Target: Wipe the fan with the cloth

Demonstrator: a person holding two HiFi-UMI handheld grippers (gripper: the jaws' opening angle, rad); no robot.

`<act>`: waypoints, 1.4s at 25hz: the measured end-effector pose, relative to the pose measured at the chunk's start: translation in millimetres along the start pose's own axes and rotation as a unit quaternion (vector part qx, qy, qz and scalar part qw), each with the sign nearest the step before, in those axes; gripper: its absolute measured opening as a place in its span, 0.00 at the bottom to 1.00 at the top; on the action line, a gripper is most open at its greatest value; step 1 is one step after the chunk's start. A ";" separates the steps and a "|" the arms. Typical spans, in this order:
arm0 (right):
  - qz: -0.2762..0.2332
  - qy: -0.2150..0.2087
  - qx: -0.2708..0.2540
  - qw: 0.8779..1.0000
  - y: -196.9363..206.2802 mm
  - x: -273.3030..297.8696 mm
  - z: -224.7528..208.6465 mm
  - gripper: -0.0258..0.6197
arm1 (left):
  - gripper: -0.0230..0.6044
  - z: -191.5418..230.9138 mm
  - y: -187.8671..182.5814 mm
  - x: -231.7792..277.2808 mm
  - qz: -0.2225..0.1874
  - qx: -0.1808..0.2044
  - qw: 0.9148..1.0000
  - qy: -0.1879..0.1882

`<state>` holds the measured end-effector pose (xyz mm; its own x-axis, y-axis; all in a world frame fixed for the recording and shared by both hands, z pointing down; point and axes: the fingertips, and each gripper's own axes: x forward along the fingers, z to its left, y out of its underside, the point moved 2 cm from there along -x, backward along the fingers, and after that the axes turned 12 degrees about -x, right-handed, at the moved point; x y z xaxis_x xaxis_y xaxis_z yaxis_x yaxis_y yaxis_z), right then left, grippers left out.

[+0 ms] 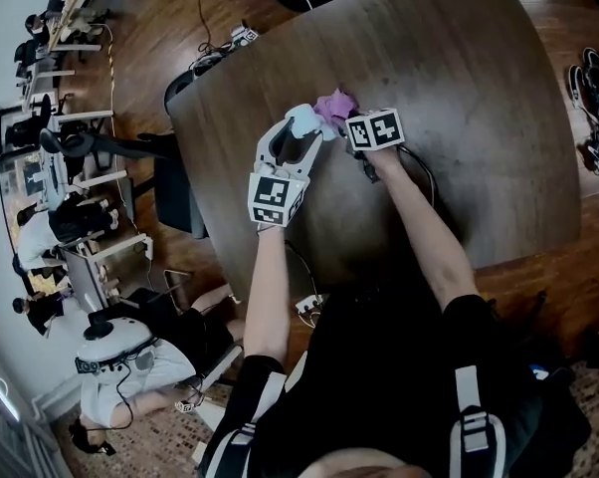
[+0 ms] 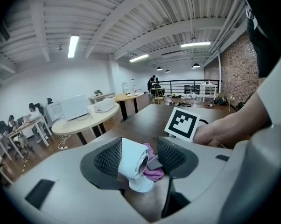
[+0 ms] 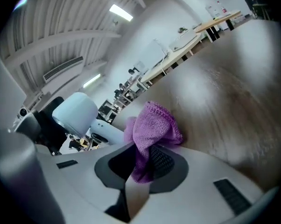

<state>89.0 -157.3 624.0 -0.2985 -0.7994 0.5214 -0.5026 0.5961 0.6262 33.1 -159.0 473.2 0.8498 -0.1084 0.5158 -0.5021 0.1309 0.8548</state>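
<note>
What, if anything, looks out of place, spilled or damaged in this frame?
Nothing stands out. The white fan stands on the table between the parted jaws of the left gripper; the right gripper pinches the purple cloth beside it. No spill or damage shows.

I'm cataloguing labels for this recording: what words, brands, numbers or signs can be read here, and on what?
No readable text in any view.
Marker cube: black-and-white squares only, no letters.
Fan: plain white, no brand shows.
Cloth: plain purple, no tag shows.
Print on the black shirt: too blurred to read.
</note>
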 end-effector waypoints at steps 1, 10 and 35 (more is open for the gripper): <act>0.013 0.012 -0.013 1.000 -1.0 -2.1 -2.6 0.13 | 0.41 -0.3 0.3 0.5 -0.001 -0.002 1.000 -0.001; -0.079 -0.118 -0.053 0.989 -78.5 -4.5 16.7 0.13 | 0.41 4.7 4.9 -19.4 -0.161 -0.316 0.933 -0.060; -0.176 -0.247 0.002 0.953 -87.9 -81.4 95.1 0.13 | 0.41 -6.2 20.0 -42.2 0.028 -0.058 0.998 0.012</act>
<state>80.2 -151.7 471.3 -0.4562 -0.8880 -0.0582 -0.6445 0.2846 0.7097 -11.8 -145.7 468.2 0.8250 -0.0734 0.5603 -0.5287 0.2500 0.8112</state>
